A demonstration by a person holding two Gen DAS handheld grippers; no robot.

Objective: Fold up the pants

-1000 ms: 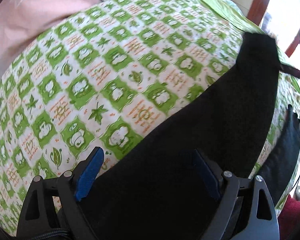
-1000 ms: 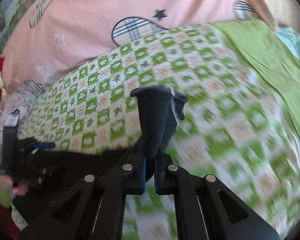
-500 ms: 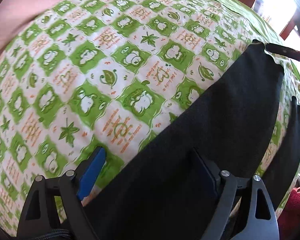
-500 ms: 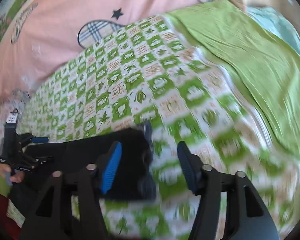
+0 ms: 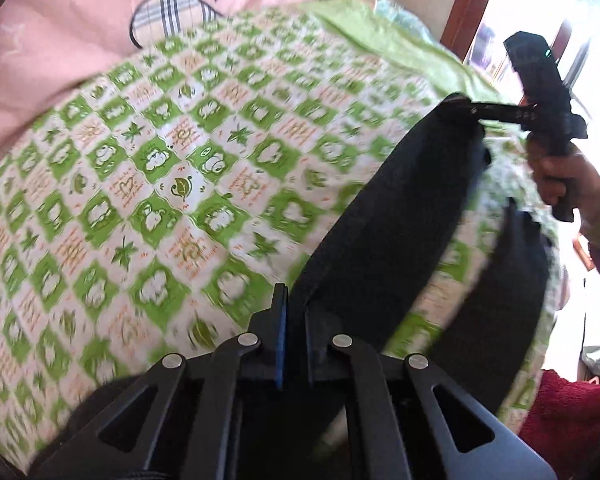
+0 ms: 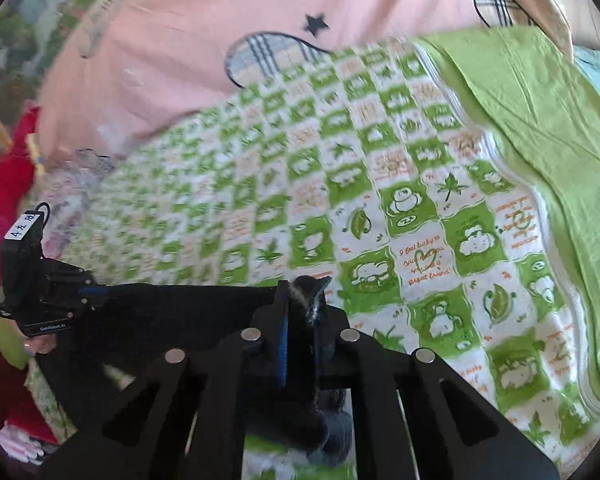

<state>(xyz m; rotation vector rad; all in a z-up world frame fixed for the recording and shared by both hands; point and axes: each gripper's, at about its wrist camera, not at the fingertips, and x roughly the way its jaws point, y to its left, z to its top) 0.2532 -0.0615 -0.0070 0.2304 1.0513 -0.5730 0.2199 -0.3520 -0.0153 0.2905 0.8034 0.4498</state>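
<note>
1. Pinching a fold of the black pants, the left claw has its blue-padded jaws drawn almost together at the near edge of the garment, with dark cloth caught between them.
2. Just past that claw, one pant leg runs up and to the right across the green-and-white checked bedspread; the second leg lies beside it further right, with a strip of bedspread showing between the two.
3. At the far end of the first leg, the right claw grips the cloth, its handle held by a hand.
4. In the right wrist view, the right claw is closed tight on a bunched end of the pants, which pokes up between the pads.
5. From there the black cloth stretches left, fairly taut, to the left claw at the left edge of the bed, held by a hand of which only fingers show.
6. Beyond the pants, the checked bedspread covers the bed, with a plain green sheet along its right side.
7. Farthest back lies a pink quilt with plaid shapes and a dark star.
</note>
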